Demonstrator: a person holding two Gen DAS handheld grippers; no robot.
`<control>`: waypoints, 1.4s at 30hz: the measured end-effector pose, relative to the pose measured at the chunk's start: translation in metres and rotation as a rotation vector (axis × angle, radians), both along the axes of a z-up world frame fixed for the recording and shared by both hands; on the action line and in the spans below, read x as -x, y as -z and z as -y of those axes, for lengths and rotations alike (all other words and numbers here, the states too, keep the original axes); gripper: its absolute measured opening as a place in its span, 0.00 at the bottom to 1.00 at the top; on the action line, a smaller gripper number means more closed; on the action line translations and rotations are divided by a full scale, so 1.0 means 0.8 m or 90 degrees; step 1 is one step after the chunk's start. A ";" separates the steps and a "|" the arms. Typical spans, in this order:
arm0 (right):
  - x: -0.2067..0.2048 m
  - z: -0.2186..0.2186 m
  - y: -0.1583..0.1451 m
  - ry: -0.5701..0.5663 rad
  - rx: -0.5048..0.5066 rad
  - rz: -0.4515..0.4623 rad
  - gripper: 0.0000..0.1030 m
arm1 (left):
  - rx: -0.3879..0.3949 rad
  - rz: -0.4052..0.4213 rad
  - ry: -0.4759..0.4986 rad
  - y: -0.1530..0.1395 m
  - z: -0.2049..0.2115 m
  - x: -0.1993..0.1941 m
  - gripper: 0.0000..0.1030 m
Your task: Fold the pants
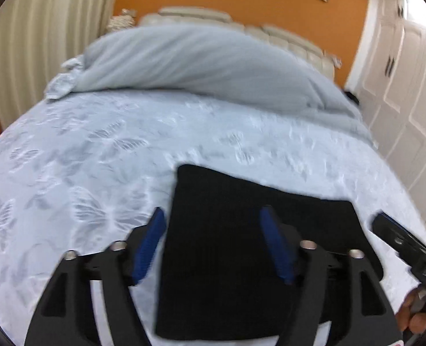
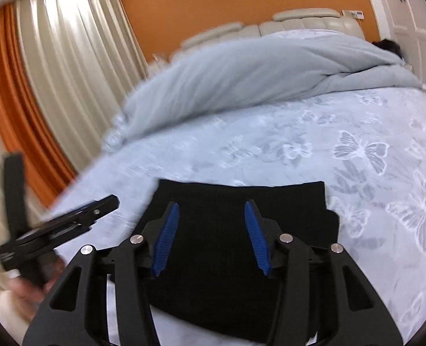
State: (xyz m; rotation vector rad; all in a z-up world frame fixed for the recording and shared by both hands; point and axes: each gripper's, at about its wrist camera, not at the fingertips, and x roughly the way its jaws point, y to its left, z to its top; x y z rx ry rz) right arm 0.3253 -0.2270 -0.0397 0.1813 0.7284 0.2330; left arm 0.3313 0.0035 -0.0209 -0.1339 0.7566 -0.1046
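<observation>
Left wrist view: pale blue bedsheet (image 1: 103,155) with a butterfly print fills the frame, a grey duvet (image 1: 201,60) heaped across the top, black pants (image 1: 227,245) at lower centre. They lie flat as a compact rectangle with squared corners, apparently folded more than once already; a lower layer juts out at the right side. Dark, ribbed-looking fabric, edges blurred.

Left gripper (image 1: 213,245): jaws stand wide apart, blue pads clear of the cloth, nothing held. Its left pad sits over the pants' left edge, the right pad over the middle of the cloth.

Right wrist view: same rectangle, lower centre. Right gripper (image 2: 211,238): jaws part-open, pads over the cloth near its far edge, gripping nothing as far as the picture shows.

Judgement: the bundle is nearly finished; the step looks like release or a last tidy.

- If you fold again, take both near corners together, all layers in each pinch.
- Carry both corners over level, so the stack does not skew.
- Square up the jutting layer first.
</observation>
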 end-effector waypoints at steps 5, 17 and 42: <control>0.000 0.012 0.034 0.027 0.047 -0.036 0.35 | -0.042 -0.072 -0.018 0.079 0.013 -0.023 0.73; 0.089 0.018 -0.002 0.045 0.021 -0.020 0.49 | -0.128 -0.022 -0.017 0.007 0.020 0.086 0.69; 0.068 0.093 0.089 0.059 -0.083 -0.221 0.23 | 0.050 -0.200 0.048 0.077 -0.021 0.067 0.38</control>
